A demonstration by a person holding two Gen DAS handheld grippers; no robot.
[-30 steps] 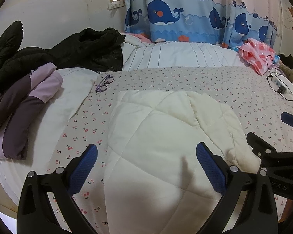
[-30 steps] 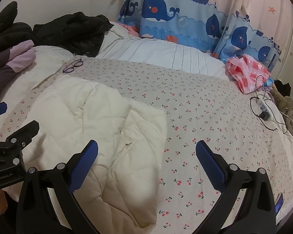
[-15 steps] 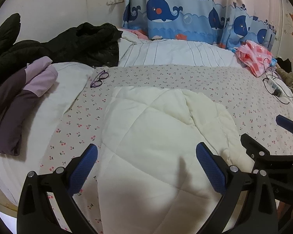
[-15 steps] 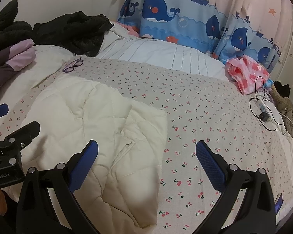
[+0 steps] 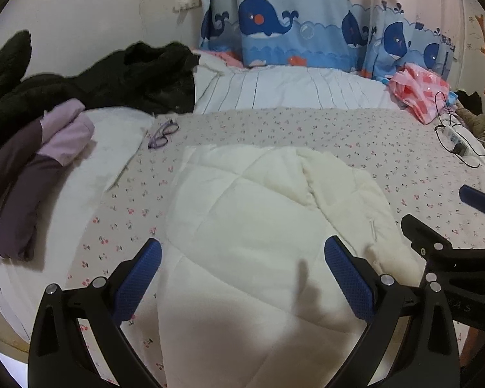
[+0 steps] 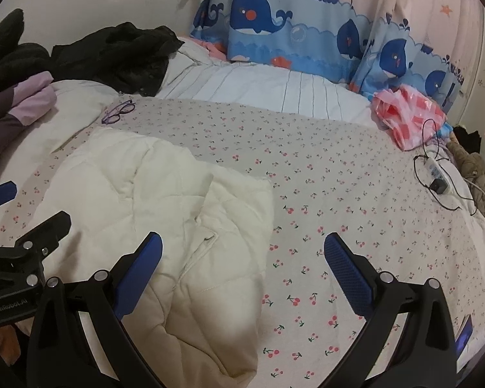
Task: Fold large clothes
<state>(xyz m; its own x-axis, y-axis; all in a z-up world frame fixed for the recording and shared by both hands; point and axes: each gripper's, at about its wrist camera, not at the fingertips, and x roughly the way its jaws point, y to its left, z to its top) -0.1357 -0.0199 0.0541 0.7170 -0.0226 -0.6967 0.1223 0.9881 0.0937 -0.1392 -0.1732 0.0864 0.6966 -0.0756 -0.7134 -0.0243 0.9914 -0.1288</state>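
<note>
A cream quilted garment [image 5: 262, 226] lies folded into a rough rectangle on the cherry-print bed sheet [image 5: 307, 129]. My left gripper [image 5: 242, 274] hovers over its near part, open, with nothing between the blue pads. In the right wrist view the same garment [image 6: 165, 207] fills the left half, its right edge folded over. My right gripper [image 6: 242, 268] is open above that right edge and the bare sheet [image 6: 339, 194], holding nothing. Each gripper shows at the other view's side.
Purple-framed glasses [image 5: 162, 133] lie beyond the garment's far left corner. A lilac and dark purple coat [image 5: 32, 168] and black jackets [image 5: 129, 77] pile up at the left. A pink checked bag [image 6: 407, 116] and a power strip with cable [image 6: 436, 177] sit at the right.
Both grippers have drawn back slightly from the garment and stayed open. The garment lies as it did.
</note>
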